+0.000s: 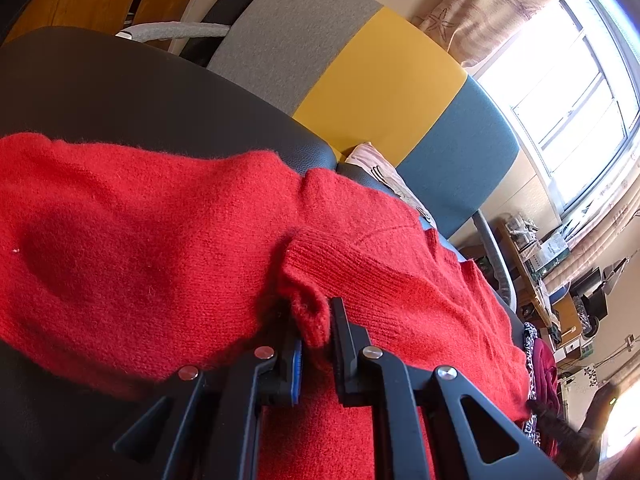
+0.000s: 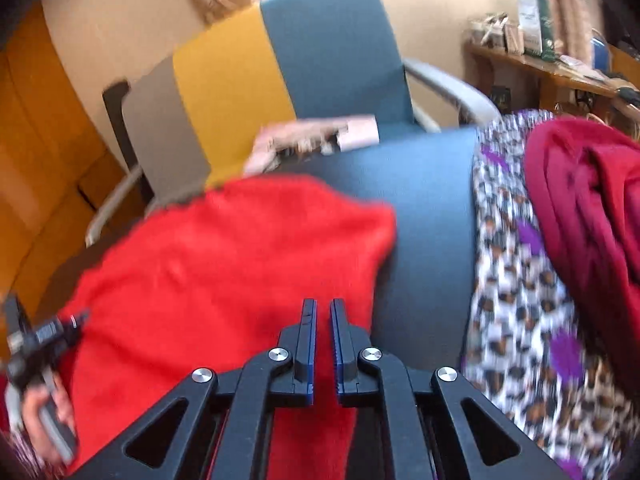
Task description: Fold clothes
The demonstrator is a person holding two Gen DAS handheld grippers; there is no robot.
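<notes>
Black left gripper (image 1: 316, 322) at lower centre pinches the ribbed cuff (image 1: 308, 304) of a fuzzy red knitted sweater (image 1: 140, 248) spread mid-frame over dark seats. Right gripper (image 2: 323, 312), jaws nearly together, holds nothing above the sweater's edge, beside a leopard-print cloth (image 2: 520, 280).

- A sweater (image 2: 224, 264) is spread on the seat (image 2: 432, 216).
- A patterned cloth (image 2: 516, 280) is laid right of it, with another garment (image 2: 588, 200) on top.
- A chair back (image 2: 332, 48) stands behind.
</notes>
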